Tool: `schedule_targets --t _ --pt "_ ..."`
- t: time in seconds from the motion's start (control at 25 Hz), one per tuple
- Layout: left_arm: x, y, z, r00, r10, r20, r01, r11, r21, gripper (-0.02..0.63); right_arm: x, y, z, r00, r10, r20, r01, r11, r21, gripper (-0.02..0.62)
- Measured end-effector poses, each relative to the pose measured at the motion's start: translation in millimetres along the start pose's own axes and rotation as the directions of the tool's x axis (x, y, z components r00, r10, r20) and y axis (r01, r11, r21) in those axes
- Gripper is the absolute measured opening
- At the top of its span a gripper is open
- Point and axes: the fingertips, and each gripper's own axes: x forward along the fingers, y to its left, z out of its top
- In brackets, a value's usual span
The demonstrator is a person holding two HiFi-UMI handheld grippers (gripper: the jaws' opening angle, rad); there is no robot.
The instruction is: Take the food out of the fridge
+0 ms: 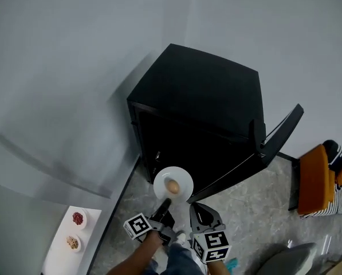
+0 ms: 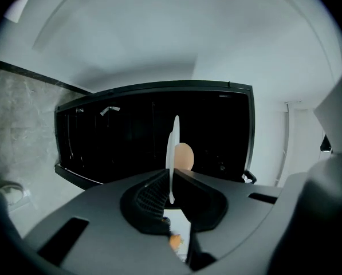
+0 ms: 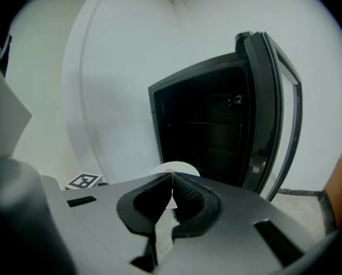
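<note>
A white plate bearing a round brown food is pinched at its rim by the left gripper before an open black fridge, the right gripper being pressed together on nothing.

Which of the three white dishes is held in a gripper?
The plate with the round tan food, clamped in the left gripper; both small dishes sit on the counter.

On my feed the boxy black fridge is dark inside too. The round white plate has tan egg-shaped food on it. The stone floor is speckled grey, the wall pale grey, and the padded cushion orange. My dark grey left gripper and right gripper both wear black-and-white square-marker cubes.
</note>
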Motion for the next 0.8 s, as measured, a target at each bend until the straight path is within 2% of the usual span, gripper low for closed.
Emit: schedule_targets --t 0.16,0.52,0.8 --pt "-27.2 -48.9 -3.7 0.994 -0.112 -0.002 0.112 0.992 -0.064 0.021 -22.7 22.6 3.7 0.998 -0.047 0.041 0.046 0.999 0.014 0.020" --pt "-101.4 -97.6 -3.8 0.993 -0.120 -0.010 0.120 0.992 -0.037 0.021 -75.3 72.6 0.2 0.988 -0.111 0.106 0.108 0.994 0.035 0.020" --pt "-137.7 -122.5 -6.1 0.992 -0.128 -0.021 0.128 0.992 0.000 0.021 -100.7 98.7 -3.5 0.977 -0.141 0.157 0.134 0.989 0.054 0.020"
